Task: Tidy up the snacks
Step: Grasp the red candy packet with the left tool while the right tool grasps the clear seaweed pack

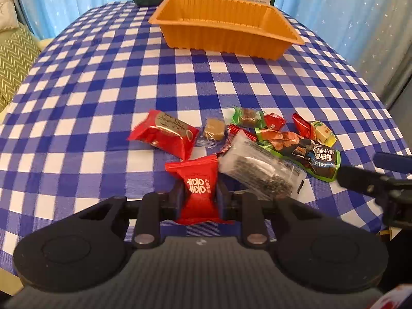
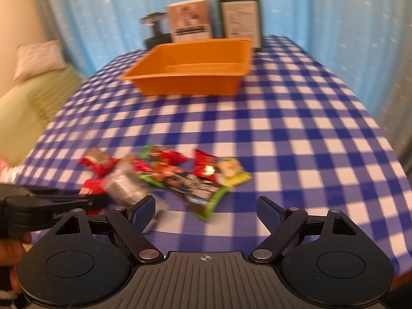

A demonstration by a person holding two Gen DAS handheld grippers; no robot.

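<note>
Currently, step in hand: one candy is gripped; the judged next move is a carry to the tray.
Left gripper: closed on the red candy, pinching its narrow waist; nothing shows whether the candy is clear of the bench.
Right gripper: fingers spread wide, nothing between them, low at 6 o'clock of the snack pile.
Risk, snagging: the clear seaweed pack touches the red candy's 3 o'clock corner; carrying the candy off could drag or flip that pack.
Risk, slipping: the wrapper is glossy and puffed, so a loose pinch on the crimped middle might let it twist out during the carry.
Risk, collision: both grippers crowd the same pile; the right one sits just beside the seaweed pack and could bump the left.
Risk, tray: the orange tray looks light and thin-walled; a push against its ribbed wall may slide it on the checked cloth.
Red candy look: bright red foil, white characters, flared frilled ends, pillow-shaped.
Where snacks lie: clustered on the bench near its front edge, the larger red packet at 10 o'clock of the held candy, the green-edged packet at 2 o'clock.
Tray place: far at 12 o'clock, well apart from the pile, apparently empty.
</note>
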